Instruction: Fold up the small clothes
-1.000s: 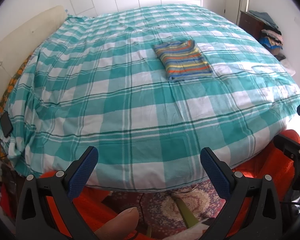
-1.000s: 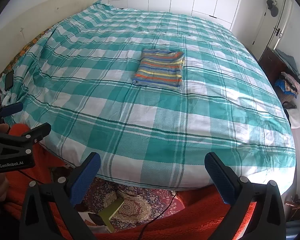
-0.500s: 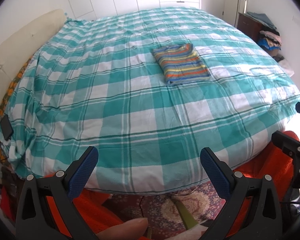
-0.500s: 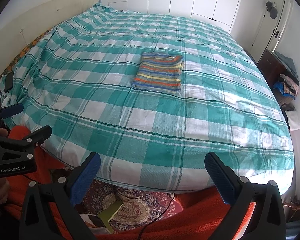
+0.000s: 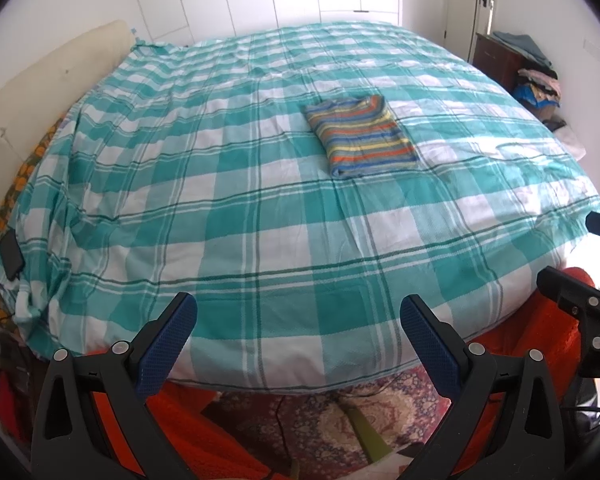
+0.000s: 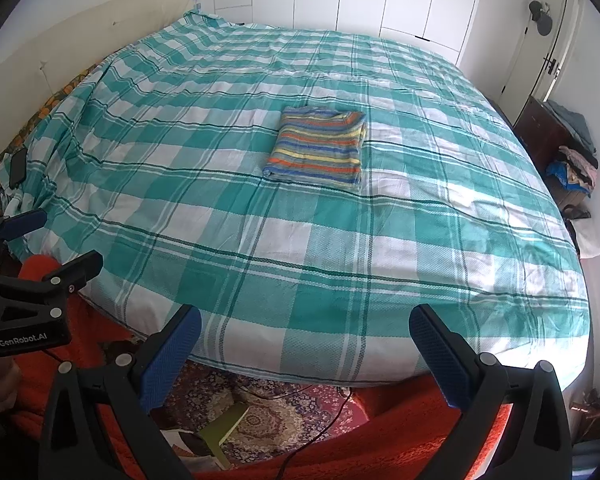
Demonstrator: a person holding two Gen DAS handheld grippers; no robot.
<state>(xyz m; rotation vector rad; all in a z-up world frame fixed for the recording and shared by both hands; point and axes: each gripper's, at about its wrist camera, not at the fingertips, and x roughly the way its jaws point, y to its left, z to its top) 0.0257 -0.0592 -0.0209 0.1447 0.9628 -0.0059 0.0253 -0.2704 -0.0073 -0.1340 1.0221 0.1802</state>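
- Two tongs hang past the near edge of the bed, well apart from the folded striped shirt lying flat near the bed's middle.
- Left tongs gape wide, holding nothing.
- Right tongs gape just as wide, also bare.
- Only the right view shows the left tongs' side with its white lettering, and a green book on the rug.
- Only the left view shows the phone large at the bed's left edge.
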